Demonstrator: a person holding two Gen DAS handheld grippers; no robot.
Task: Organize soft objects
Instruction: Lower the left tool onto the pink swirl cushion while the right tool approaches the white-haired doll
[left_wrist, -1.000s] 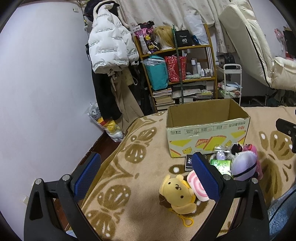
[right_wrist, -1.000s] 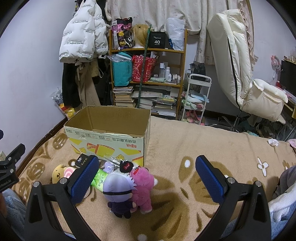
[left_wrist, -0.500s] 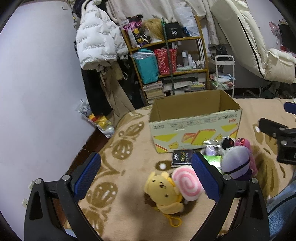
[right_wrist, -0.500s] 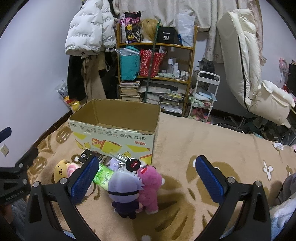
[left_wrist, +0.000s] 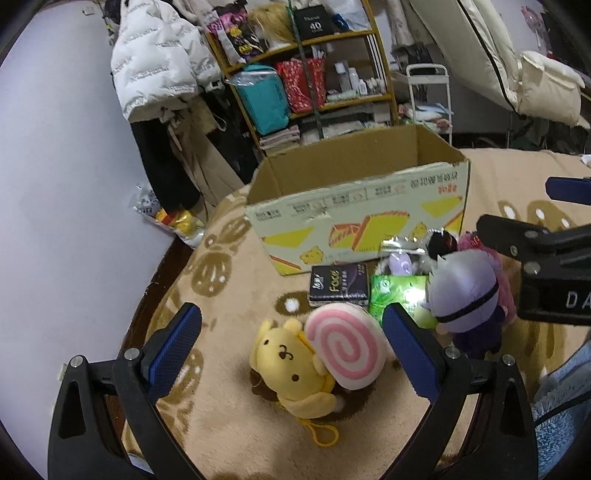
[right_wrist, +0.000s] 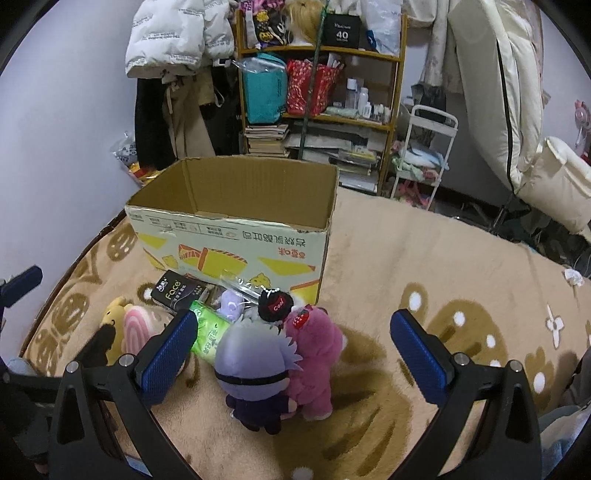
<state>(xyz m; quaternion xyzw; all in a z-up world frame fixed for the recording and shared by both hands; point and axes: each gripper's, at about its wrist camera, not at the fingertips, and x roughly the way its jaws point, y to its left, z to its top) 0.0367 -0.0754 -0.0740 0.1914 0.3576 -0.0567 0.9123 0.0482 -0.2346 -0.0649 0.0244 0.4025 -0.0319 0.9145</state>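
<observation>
- Left wrist view: the left gripper (left_wrist: 291, 356) is hanging wide open over a yellow dog plush (left_wrist: 291, 367) hugging a pink swirl cushion (left_wrist: 345, 345) on the beige blanket (left_wrist: 229, 424), with a black tissue pack (left_wrist: 338, 284) lying before the open cardboard box (left_wrist: 354, 218).
- Right wrist view: the right gripper (right_wrist: 295, 354) is spreading wide around a purple-haired doll (right_wrist: 255, 363) leaning against a pink bear (right_wrist: 314, 354), near the box's front.

yellow plush (left_wrist: 291, 365) and pink swirl cushion (left_wrist: 345, 345) lie touching.
</observation>
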